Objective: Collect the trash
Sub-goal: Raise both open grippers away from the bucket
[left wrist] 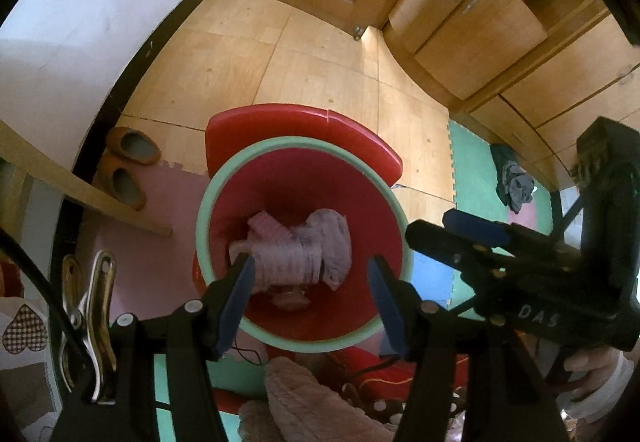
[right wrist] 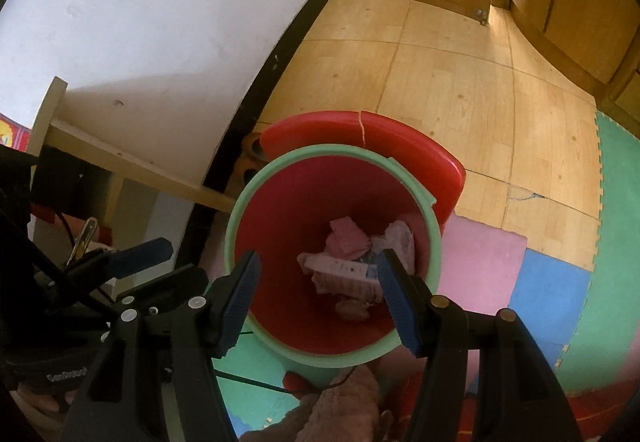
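Note:
A red bin with a pale green rim [left wrist: 202,210] stands on the floor mats, seen from above; it also shows in the right wrist view [right wrist: 230,238]. Crumpled pinkish tissue and paper trash [left wrist: 304,250] lies at its bottom, with a flat white box among it [right wrist: 340,268]. My left gripper [left wrist: 310,302] is open and empty above the bin's near side. My right gripper [right wrist: 316,300] is open and empty above the bin too. The right gripper shows at the right in the left wrist view [left wrist: 480,238]; the left gripper shows at the left in the right wrist view [right wrist: 136,262].
A red lid [left wrist: 304,126] stands behind the bin. Brown slippers [left wrist: 128,162] lie by the wall under a wooden shelf [left wrist: 80,182]. Dark clothes [left wrist: 514,186] lie on the green mat by the wooden cabinets [left wrist: 472,22]. A metal clamp [left wrist: 96,318] is at lower left. A fuzzy pink cloth [left wrist: 304,402] lies below.

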A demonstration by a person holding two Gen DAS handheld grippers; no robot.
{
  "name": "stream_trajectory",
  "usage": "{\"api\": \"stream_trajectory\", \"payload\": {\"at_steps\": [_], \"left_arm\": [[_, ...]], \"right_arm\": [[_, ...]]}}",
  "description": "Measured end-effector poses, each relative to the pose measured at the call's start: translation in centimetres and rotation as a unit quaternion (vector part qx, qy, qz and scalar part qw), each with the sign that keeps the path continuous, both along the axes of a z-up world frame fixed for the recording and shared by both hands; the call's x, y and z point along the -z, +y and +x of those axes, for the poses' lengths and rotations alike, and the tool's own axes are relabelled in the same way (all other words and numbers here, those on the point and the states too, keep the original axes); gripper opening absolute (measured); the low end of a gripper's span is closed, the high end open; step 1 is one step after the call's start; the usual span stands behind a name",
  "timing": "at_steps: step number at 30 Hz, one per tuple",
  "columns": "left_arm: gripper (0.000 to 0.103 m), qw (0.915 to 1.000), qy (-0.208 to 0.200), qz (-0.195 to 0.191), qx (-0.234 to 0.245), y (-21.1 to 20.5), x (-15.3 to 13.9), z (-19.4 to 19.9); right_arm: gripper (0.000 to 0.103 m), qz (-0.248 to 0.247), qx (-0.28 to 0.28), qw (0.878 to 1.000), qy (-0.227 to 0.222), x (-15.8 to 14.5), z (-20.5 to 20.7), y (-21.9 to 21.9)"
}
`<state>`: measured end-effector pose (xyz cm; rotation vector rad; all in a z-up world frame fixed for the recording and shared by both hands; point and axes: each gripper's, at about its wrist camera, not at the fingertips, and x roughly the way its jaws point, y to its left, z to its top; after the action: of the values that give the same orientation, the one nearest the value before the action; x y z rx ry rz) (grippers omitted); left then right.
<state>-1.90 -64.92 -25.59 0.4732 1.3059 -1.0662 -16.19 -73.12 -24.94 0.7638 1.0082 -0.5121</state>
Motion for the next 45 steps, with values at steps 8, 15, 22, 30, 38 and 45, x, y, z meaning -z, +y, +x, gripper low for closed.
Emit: {"api": "stream_trajectory", "payload": {"at_steps": [8, 15, 22, 30, 38, 45], "left_arm": [[0.061, 0.9997, -0.019, -0.001, -0.014, 0.1, -1.9, -0.4], [0.061, 0.999, -0.022, -0.02, -0.034, 0.9, -4.7, 0.0], [0.061, 0.9977, -0.026, -0.04, -0.048, 2.1, -7.5, 0.2], [0.061, 0.9949, -0.04, -0.061, -0.07, 4.5, -10.9, 0.7], [0.061, 0.9921, -0.045, -0.069, -0.095, 7.3, -13.8, 1.9], [0.061, 0.9879, -0.06, -0.079, -0.119, 10.4, -16.3, 2.6]], "right_arm": [[0.062, -0.008, 0.003, 1.0, -0.01, -2.1, -0.2, 0.5], [0.062, -0.022, 0.003, 0.999, -0.026, -4.9, -0.5, 1.3], [0.062, -0.034, -0.003, 0.999, -0.041, -7.6, -0.2, 2.2], [0.062, -0.053, -0.029, 0.996, -0.068, -11.4, 1.0, 3.9], [0.062, -0.069, -0.062, 0.992, -0.089, -14.4, 2.8, 6.0], [0.062, -0.082, -0.1, 0.986, -0.106, -16.7, 4.6, 8.6]]}}
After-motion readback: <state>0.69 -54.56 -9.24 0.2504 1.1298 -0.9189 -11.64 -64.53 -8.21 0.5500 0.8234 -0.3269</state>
